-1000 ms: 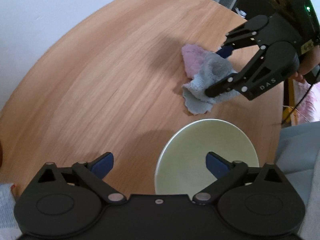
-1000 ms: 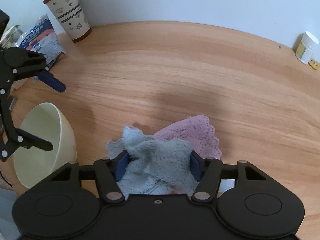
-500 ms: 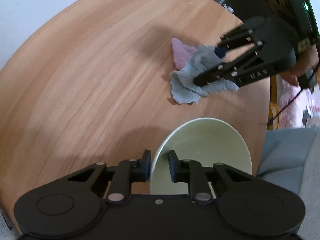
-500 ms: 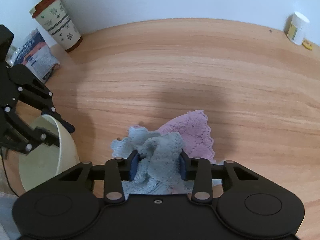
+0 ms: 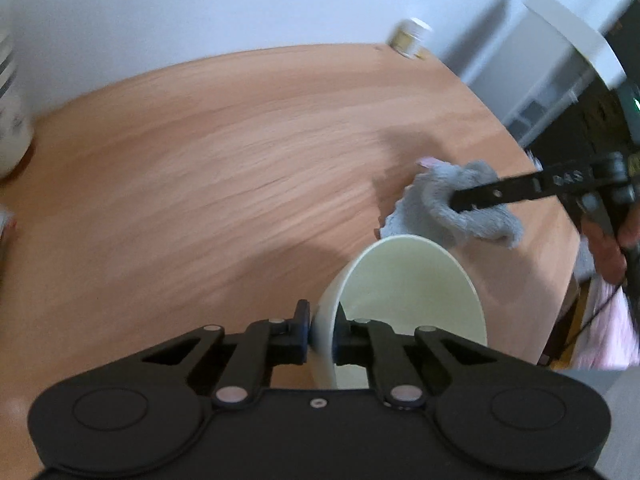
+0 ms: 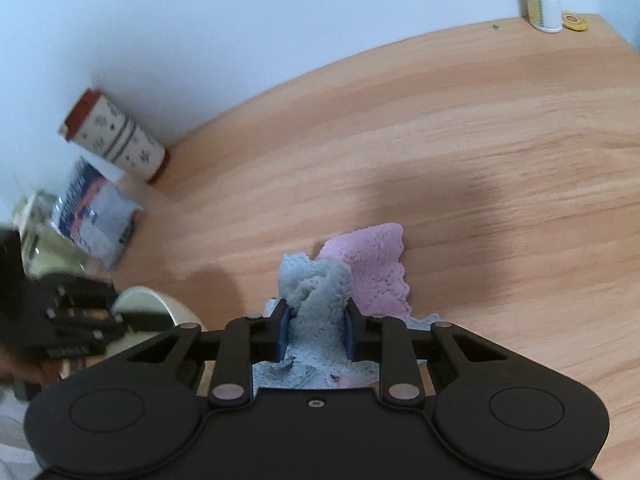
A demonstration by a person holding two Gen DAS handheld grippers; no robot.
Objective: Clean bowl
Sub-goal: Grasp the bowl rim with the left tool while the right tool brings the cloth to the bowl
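Presently, as catalogued by view.

Left wrist view: a pale cream round bowl point(image 5: 404, 300) is held tilted on its side above the light wooden tabletop point(image 5: 200, 184), its wall pinched between the closed fingers of the left hand-held gripper point(image 5: 322, 330). Just beyond the rim, a fluffy blue-grey cloth point(image 5: 452, 208) is carried by the right hand-held gripper point(image 5: 460, 205). A small white jar point(image 5: 410, 38) is noted at the far edge, blurred.

Right wrist view: the right hand-held gripper point(image 6: 316, 334) is clamped on the bunched cloth point(image 6: 318, 300); a pink knitted cloth point(image 6: 374, 266) is seen behind it on the tabletop. The bowl point(image 6: 150, 306) lies to the left. A patterned cup with a red lid point(image 6: 114, 136) stands by the wall.

Step judged in hand: cloth being brought to bowl. Next required: cloth to be pressed inside and wiped round while the bowl is steadied.
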